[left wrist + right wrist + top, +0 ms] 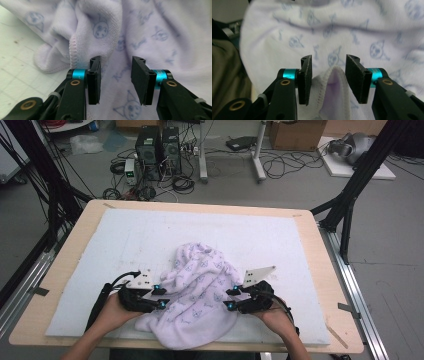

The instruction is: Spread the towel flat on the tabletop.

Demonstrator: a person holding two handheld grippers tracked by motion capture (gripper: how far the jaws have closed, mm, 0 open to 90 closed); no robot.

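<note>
A crumpled pale lilac cloth (200, 290) printed with small blue figures lies on the white mat near the table's front edge. My left gripper (161, 296) is at the cloth's left side and my right gripper (231, 298) at its right side, each in a hand. In the left gripper view the left gripper (116, 67) has its jaws apart over the cloth (155, 30), and nothing is pinched. In the right gripper view the right gripper (329, 67) stands open around a raised hemmed fold (334, 82) of the cloth, and the pads are not pressing on it.
The white foam mat (125, 250) covers most of the wooden table (65, 265). Black frame legs (350, 190) stand at both sides. On the floor beyond the table are computer towers (157, 150), cables and cardboard boxes.
</note>
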